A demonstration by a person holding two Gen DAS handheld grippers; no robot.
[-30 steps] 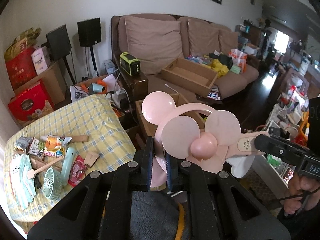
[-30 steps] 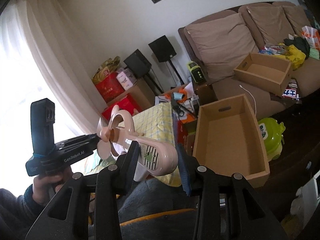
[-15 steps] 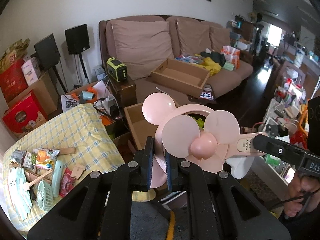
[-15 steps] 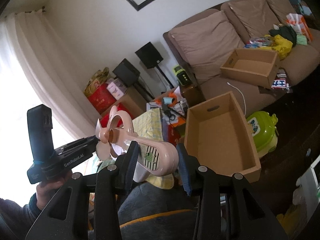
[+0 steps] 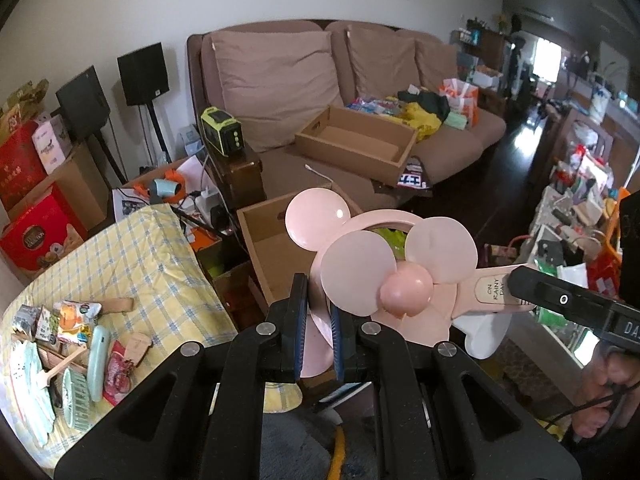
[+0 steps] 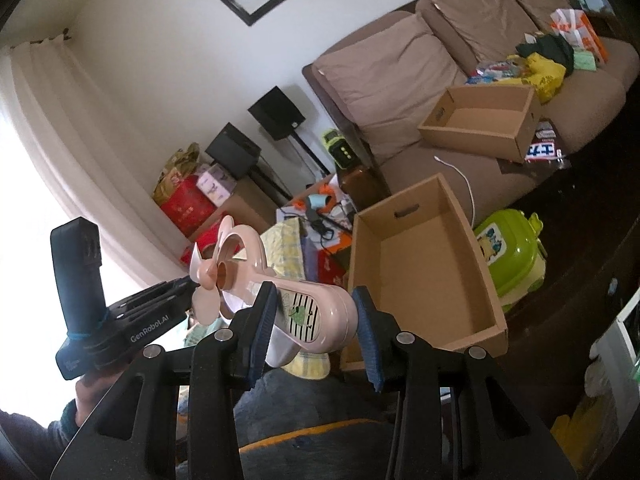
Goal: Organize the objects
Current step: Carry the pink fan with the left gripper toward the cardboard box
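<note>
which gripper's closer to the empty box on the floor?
Right, going by its view. The right gripper, holding the pink fan by its handle, sits beside the floor box. The left gripper pinches a blade on the fan's far side.

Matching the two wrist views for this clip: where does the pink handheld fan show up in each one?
Left wrist view: the pink handheld fan sits at centre, blades facing the camera, one blade pinched in the left tool.
Right wrist view: the fan is lower left of centre, its handle clamped in the right tool.
Shared landmark: the open cardboard box on the floor, just behind the fan.
</note>
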